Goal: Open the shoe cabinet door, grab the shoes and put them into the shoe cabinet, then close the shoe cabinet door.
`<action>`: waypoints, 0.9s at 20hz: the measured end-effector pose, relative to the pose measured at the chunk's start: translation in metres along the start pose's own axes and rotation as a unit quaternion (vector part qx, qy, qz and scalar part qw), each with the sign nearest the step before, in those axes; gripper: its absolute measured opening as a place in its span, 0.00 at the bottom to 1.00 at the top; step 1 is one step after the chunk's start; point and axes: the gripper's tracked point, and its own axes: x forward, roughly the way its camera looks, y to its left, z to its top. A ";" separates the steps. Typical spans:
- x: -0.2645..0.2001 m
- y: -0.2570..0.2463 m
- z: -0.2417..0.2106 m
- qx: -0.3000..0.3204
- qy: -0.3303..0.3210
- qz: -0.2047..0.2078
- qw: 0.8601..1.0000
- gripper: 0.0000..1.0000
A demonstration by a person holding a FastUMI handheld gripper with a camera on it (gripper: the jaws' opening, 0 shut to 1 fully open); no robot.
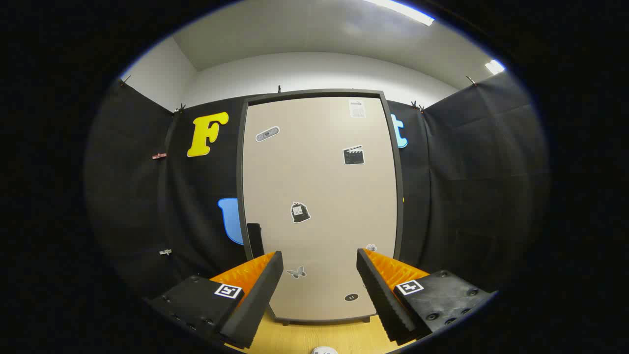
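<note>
Shoe cabinet (pixel 319 206) stands upright on the wooden worktop (pixel 314 339), door (pixel 322 187) closed, stickers on its face, directly beyond the fingers. Hand-held gripper (pixel 319 290) spread wide, holding nothing.

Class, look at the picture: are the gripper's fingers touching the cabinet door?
Apart. In the gripper view the open gripper hangs ahead of the shut cabinet door, with bare wooden floor between fingertips and door.

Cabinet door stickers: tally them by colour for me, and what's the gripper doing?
On the closed cabinet door:
Black stickers: 3
Grey or white stickers: 4
Total: 7
The gripper is open, its fingers empty just short of the door.
</note>
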 end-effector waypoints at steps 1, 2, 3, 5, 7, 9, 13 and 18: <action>0.001 0.002 -0.001 -0.002 0.000 0.000 1.000 0.98; 0.001 0.003 -0.001 -0.004 0.001 0.001 1.000 0.98; 0.002 0.005 -0.001 -0.005 0.001 0.002 1.000 0.98; 0.001 0.006 0.000 -0.005 -0.001 0.001 1.000 0.98; 0.002 0.007 0.002 -0.006 -0.005 0.000 1.000 0.98; 0.002 0.009 0.001 -0.007 -0.005 0.001 1.000 0.98; 0.003 0.011 0.000 -0.009 -0.003 0.000 1.000 0.98; 0.008 0.023 -0.004 -0.007 0.003 0.008 1.000 0.98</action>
